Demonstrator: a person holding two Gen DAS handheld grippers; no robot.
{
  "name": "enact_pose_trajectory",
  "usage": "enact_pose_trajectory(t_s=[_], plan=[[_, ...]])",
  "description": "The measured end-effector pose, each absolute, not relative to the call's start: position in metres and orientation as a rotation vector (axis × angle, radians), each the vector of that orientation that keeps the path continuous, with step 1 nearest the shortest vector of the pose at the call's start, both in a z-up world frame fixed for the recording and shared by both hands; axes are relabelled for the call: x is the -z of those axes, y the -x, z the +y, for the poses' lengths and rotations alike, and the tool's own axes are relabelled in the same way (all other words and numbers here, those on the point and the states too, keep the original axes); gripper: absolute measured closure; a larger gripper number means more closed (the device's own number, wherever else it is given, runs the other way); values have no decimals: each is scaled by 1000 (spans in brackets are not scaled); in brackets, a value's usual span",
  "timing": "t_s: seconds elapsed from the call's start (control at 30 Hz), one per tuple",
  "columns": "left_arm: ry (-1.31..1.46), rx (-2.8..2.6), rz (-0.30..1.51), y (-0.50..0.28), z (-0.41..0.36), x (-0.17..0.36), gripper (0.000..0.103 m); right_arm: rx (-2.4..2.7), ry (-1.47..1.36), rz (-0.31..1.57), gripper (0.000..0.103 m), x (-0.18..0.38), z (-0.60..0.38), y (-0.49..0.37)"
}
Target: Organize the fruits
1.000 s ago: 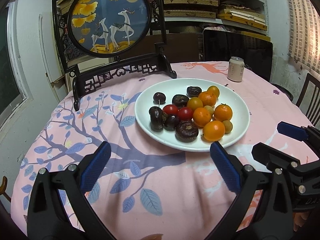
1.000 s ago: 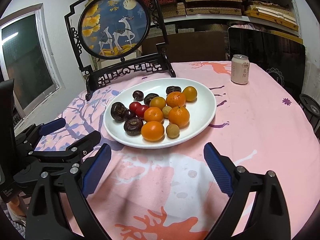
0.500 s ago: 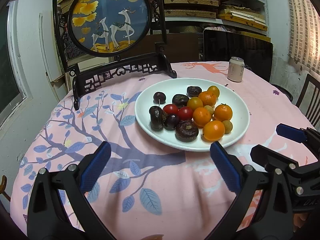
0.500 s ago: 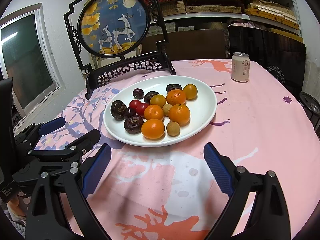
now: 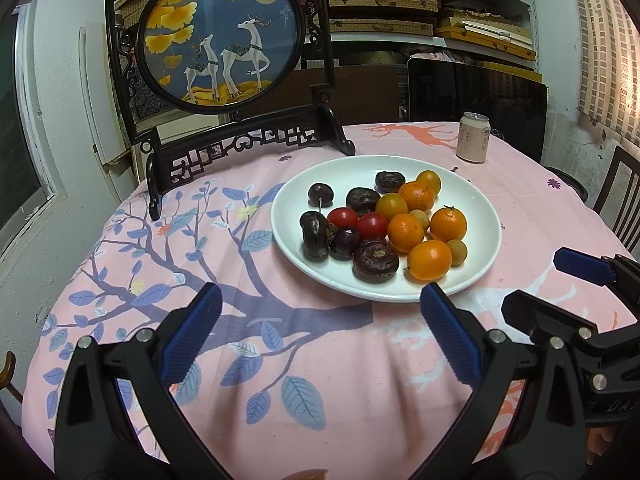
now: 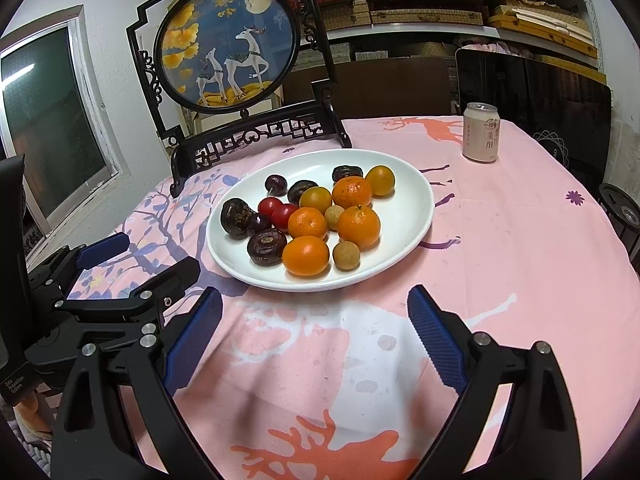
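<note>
All the fruit sits gathered on the white plate [image 5: 480,280] in the middle of the bench [image 5: 280,360], already loosely grouped: the dark fruits [image 5: 375,261] and the two red tomatoes [image 5: 371,225] lie toward the plate's side nearest the framed deer screen [image 5: 222,36], while the oranges [image 5: 429,260] and the small tan longans [image 5: 456,247] lie toward its side nearest the drink can [image 5: 473,138]. That layout would suit either a sorting that is about done or a mixed plate about to be sorted elsewhere, so we cannot tell which. Our left gripper [image 5: 320,334] hovers short of the plate's near rim with its blue pads [image 5: 192,332] spread wide and holding nothing; our right gripper [image 6: 316,332] does the same, apart from the plate and equally empty. If we do go in for a piece, we should choose one at the edge of the cluster, such as the near orange, since its neighbours touch it and will roll if nudged. We would come down from above, straddle the fruit at its widest part, and close gently: the tomatoes look soft and would bruise, and the round skins may slip. Keeping the other gripper away from the plate avoids bumping it.
</note>
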State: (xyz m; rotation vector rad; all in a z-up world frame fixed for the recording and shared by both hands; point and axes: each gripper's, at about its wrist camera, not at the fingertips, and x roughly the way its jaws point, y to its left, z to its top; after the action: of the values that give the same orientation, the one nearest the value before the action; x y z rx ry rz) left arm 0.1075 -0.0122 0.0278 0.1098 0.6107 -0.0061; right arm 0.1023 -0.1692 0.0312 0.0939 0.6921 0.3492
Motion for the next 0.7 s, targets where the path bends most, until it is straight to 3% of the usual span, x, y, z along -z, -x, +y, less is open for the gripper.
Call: enact_pose_trajectory(t_s=[0.7], plan=[[-109, 4, 614, -107, -12, -27, 2, -348, -94, 695, 9, -30, -169, -102]])
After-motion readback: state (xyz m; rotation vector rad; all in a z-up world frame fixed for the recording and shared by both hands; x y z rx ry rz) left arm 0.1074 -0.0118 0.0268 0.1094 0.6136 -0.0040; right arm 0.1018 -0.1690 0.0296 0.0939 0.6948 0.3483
